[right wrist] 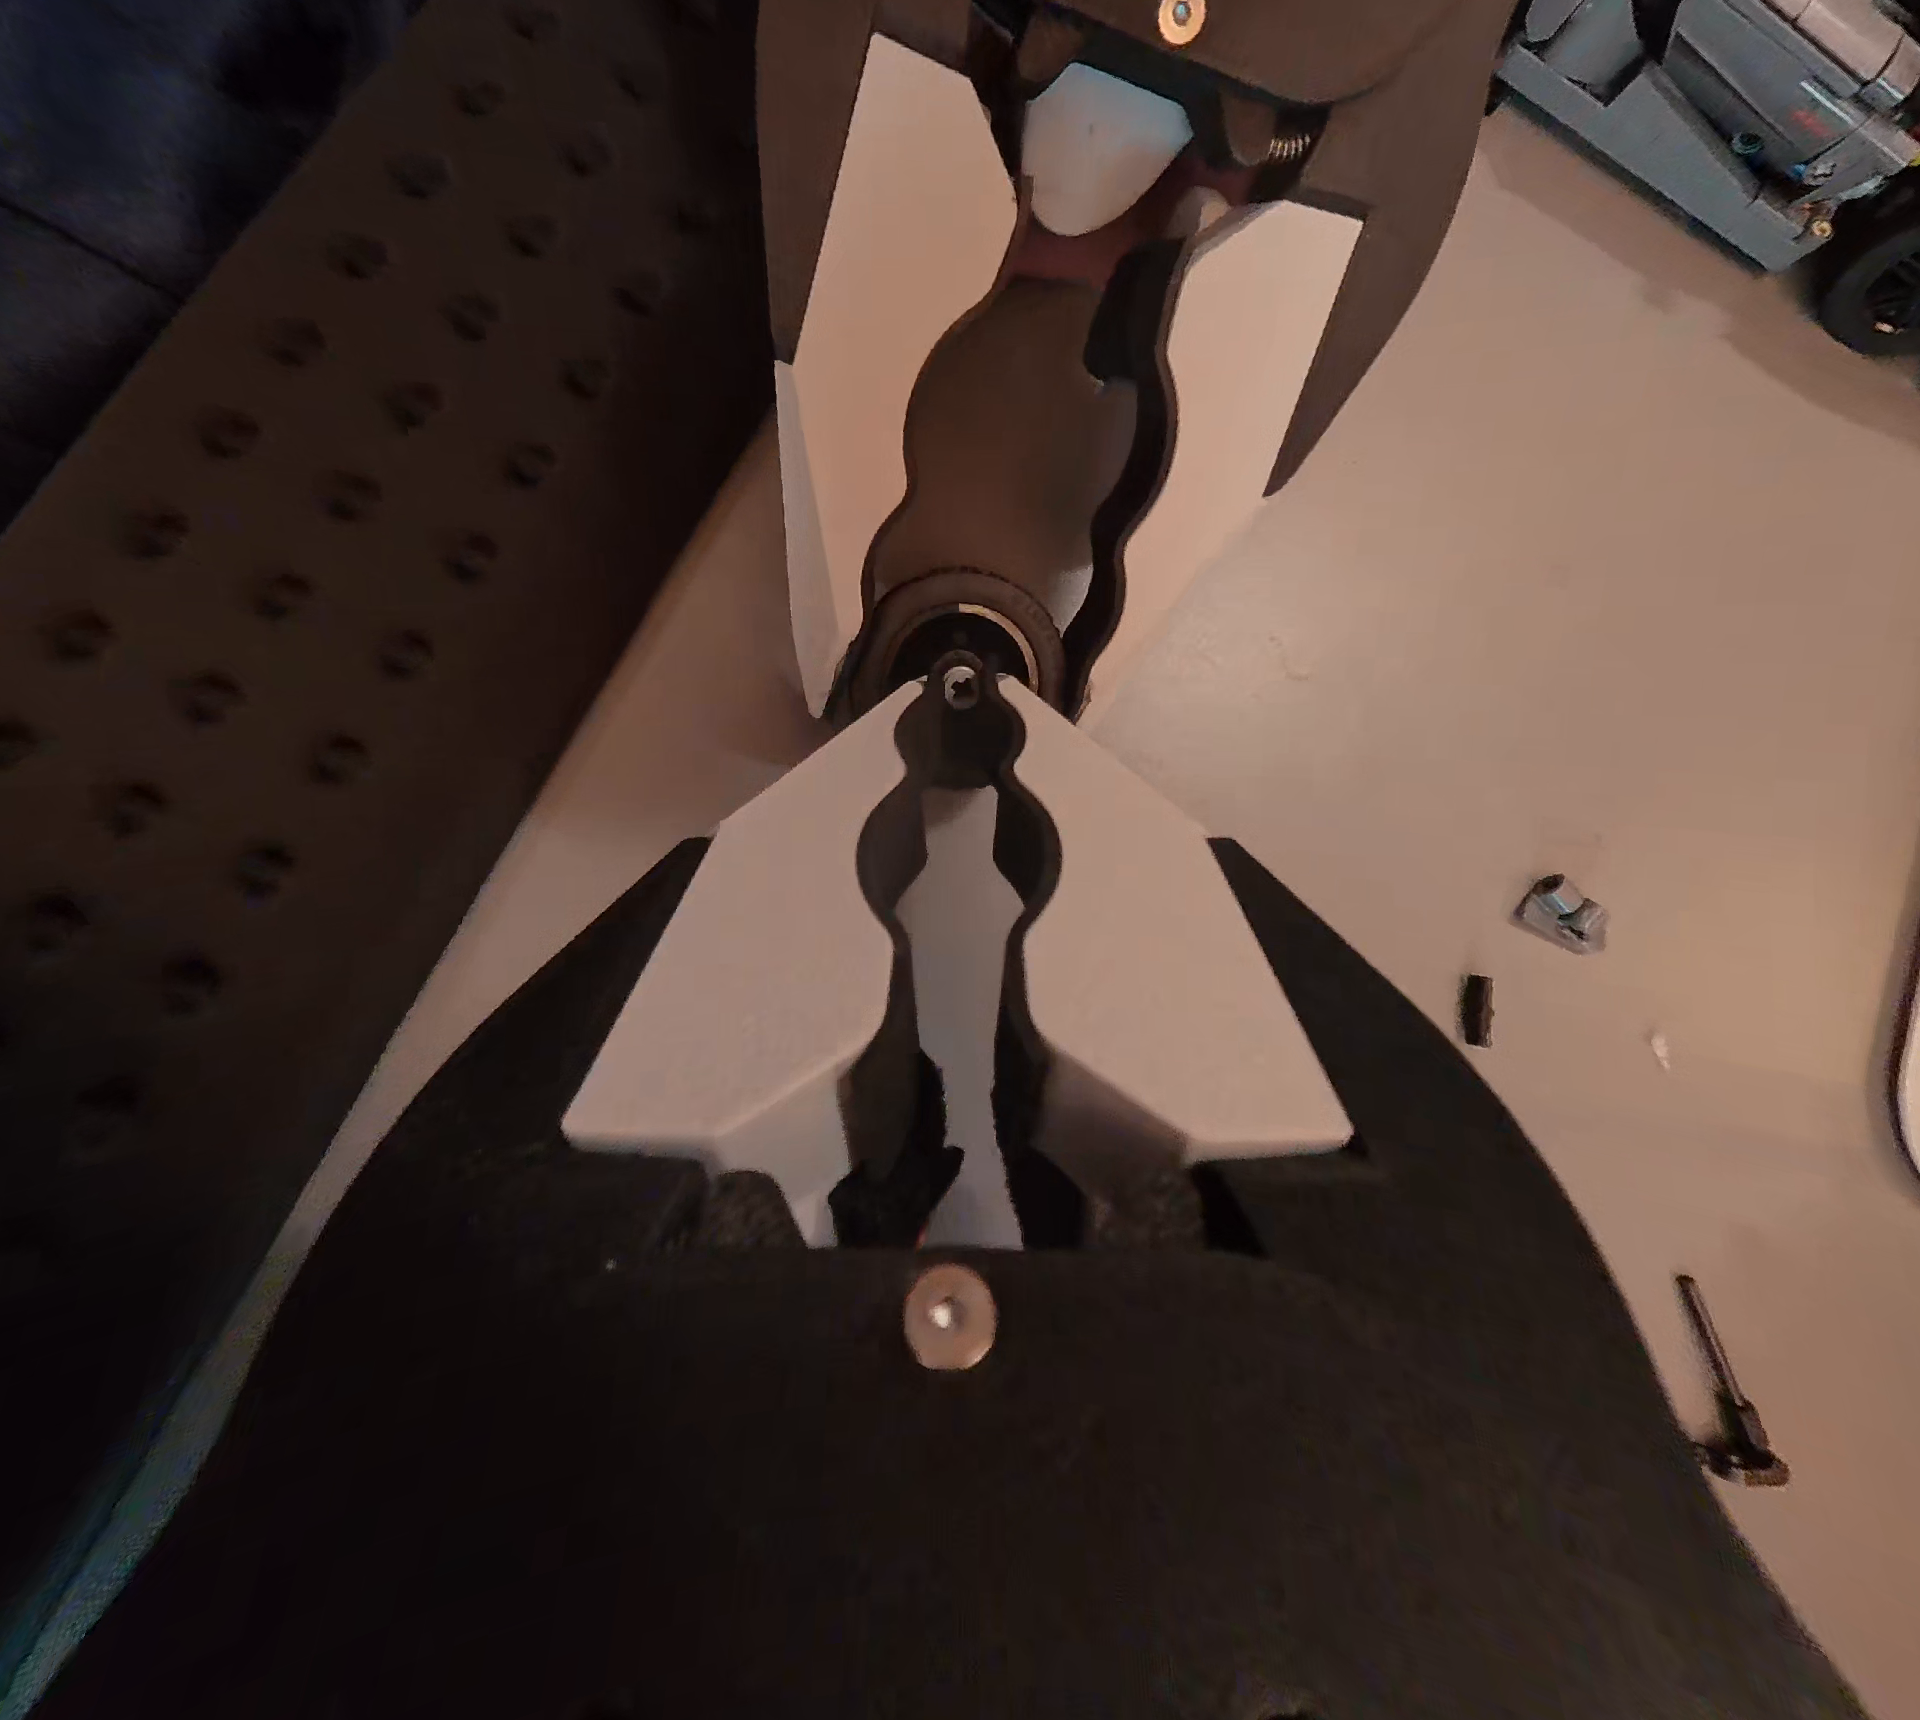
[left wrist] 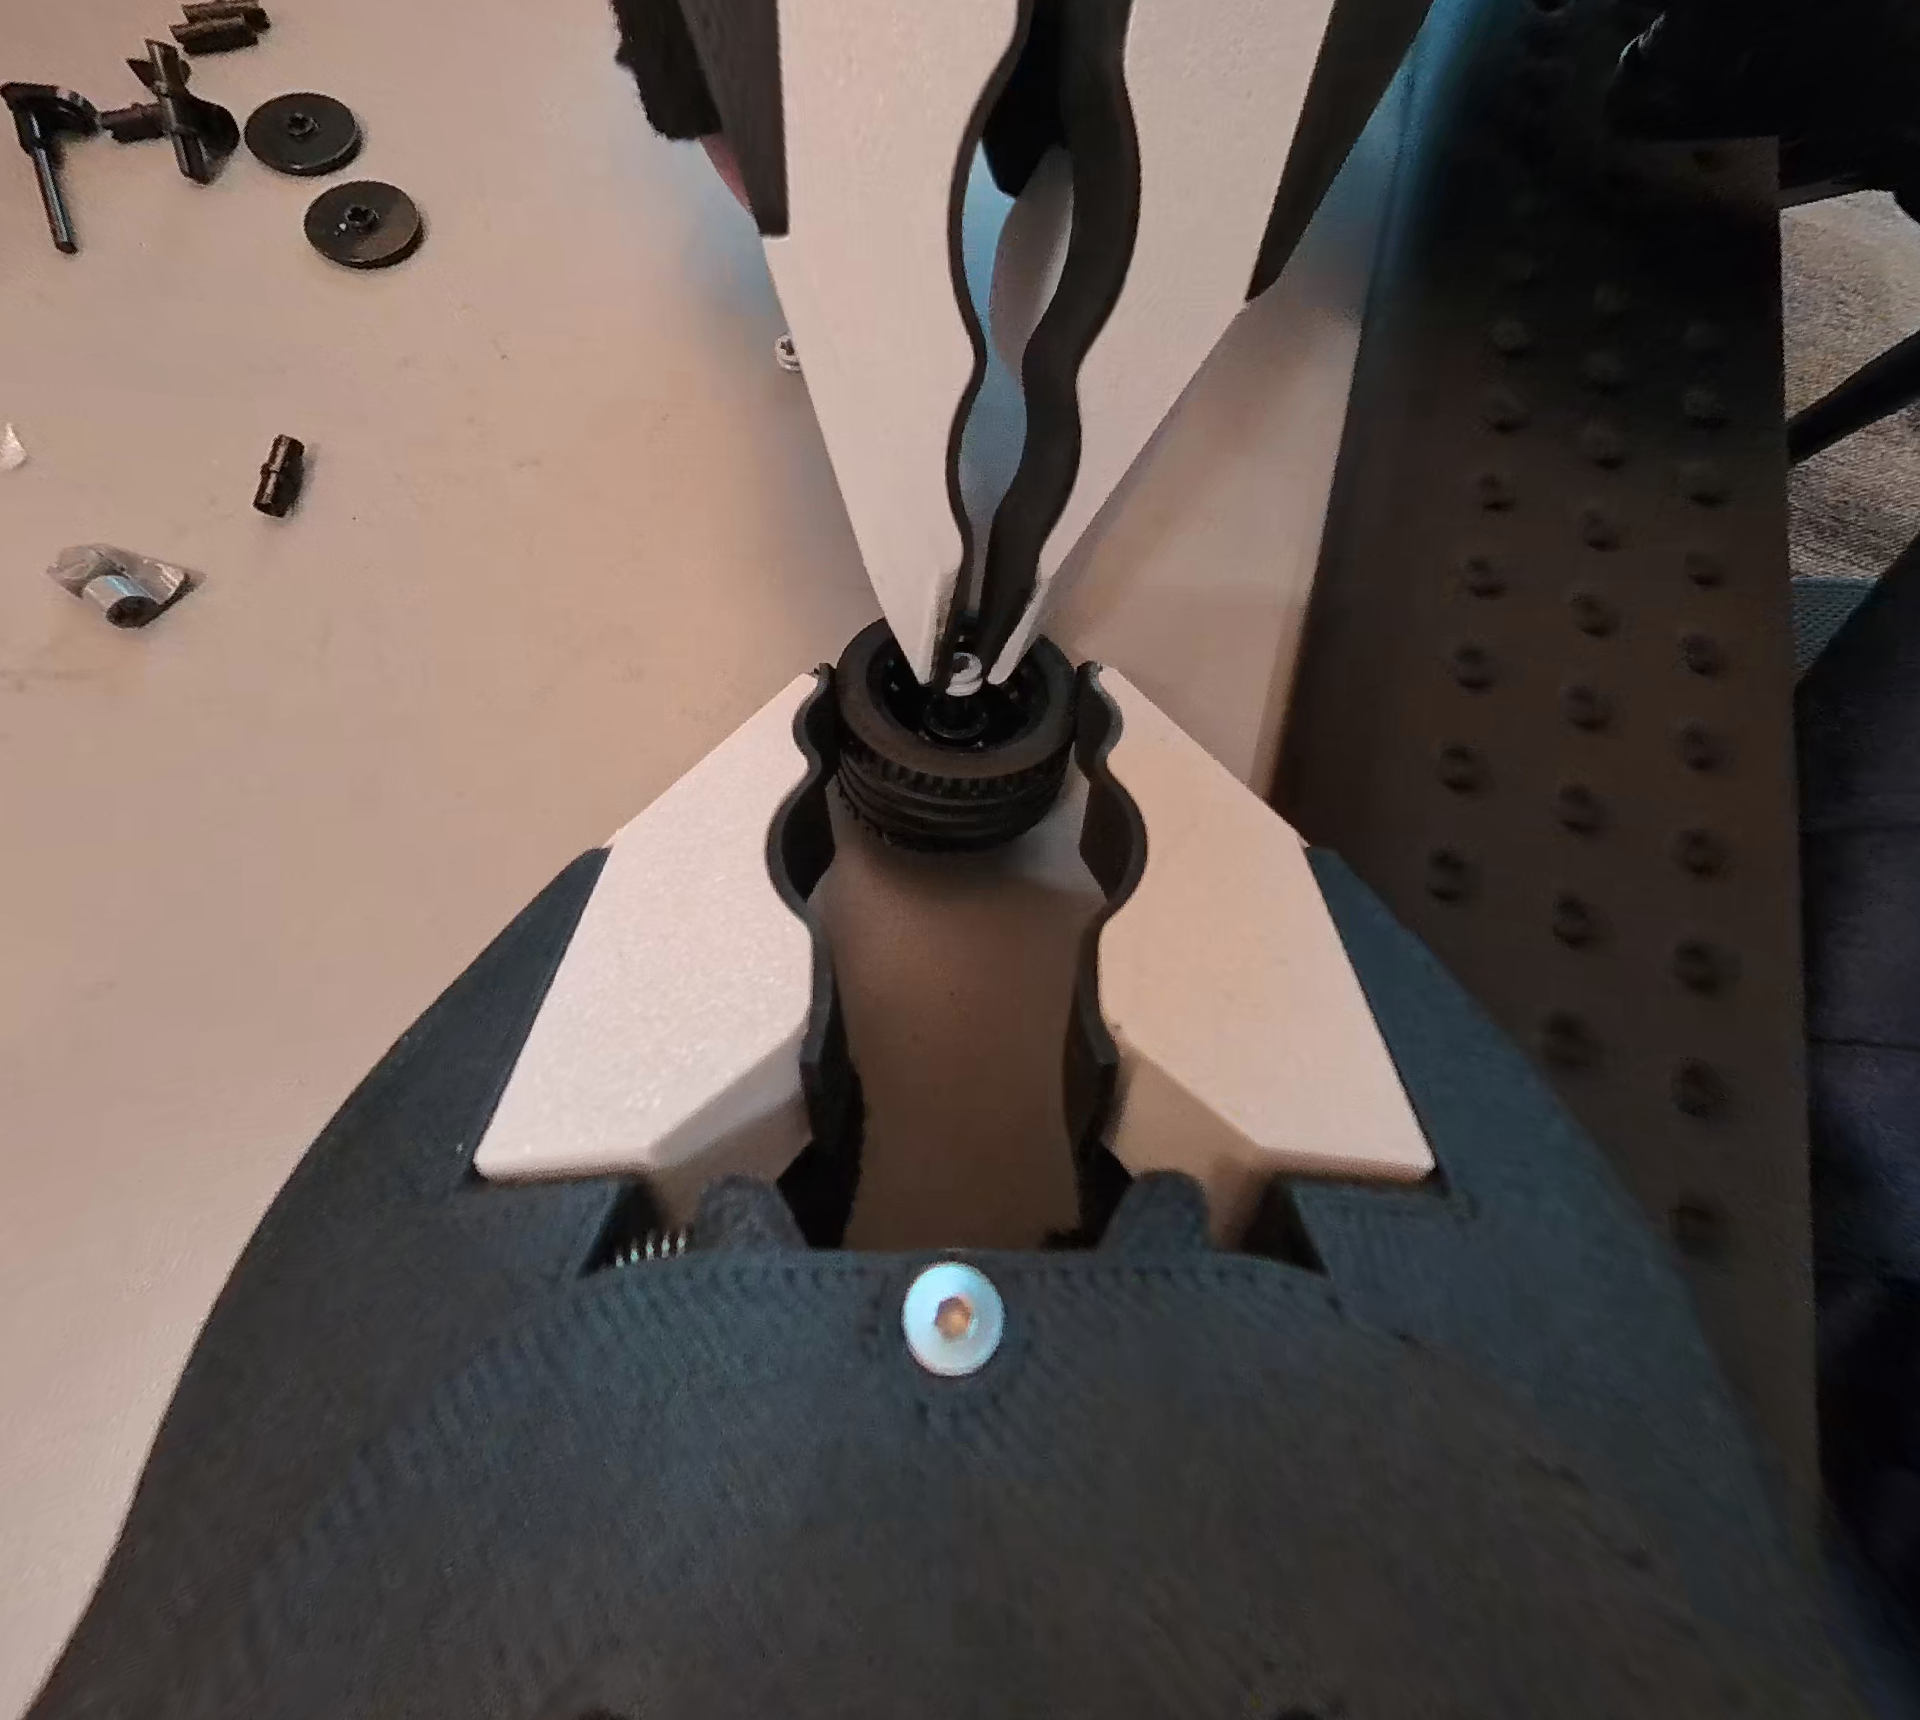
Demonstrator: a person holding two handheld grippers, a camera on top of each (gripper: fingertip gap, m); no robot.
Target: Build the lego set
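Wheel (left wrist: 951,761) in left gripper (left wrist: 954,714), beside table edge (left wrist: 1273,735)

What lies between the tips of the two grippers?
A black wheel, gripped by the left gripper, and a small pale pin at its hub, pinched by the right gripper. Both wrist views show this.

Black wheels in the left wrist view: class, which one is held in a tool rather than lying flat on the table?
The treaded wheel clamped in the left tool. The two flat discs lie loose on the table, far left.
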